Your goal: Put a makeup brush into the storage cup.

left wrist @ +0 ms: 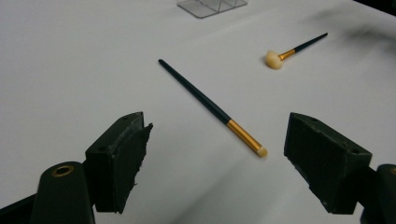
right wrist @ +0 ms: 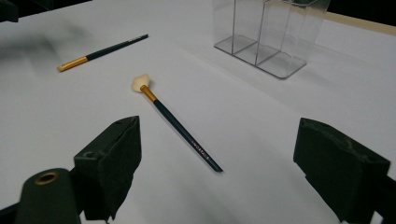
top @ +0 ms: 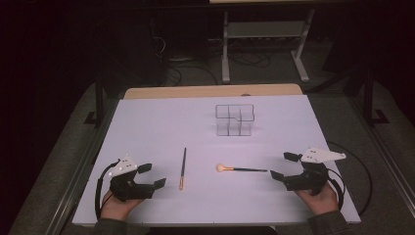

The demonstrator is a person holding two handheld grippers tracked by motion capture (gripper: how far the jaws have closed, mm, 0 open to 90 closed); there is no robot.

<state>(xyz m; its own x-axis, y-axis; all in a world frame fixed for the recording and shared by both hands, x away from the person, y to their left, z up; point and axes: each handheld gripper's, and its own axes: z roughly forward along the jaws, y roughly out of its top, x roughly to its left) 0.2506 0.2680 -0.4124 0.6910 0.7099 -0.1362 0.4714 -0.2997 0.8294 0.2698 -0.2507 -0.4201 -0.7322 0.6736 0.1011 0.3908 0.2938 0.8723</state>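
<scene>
The left gripper [top: 152, 176] rests on the counter [top: 161, 122], jaws apart and empty, with the thin brush [top: 183, 168] lying just ahead of them. The right gripper [top: 285, 166] also stands apart, empty, the fluffy-headed brush [top: 241, 169] lying just before its jaws.

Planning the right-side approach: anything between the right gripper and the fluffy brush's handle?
Nothing. In the right gripper view, bare white table lies between the open right gripper and the fluffy brush; the high view agrees.
</scene>
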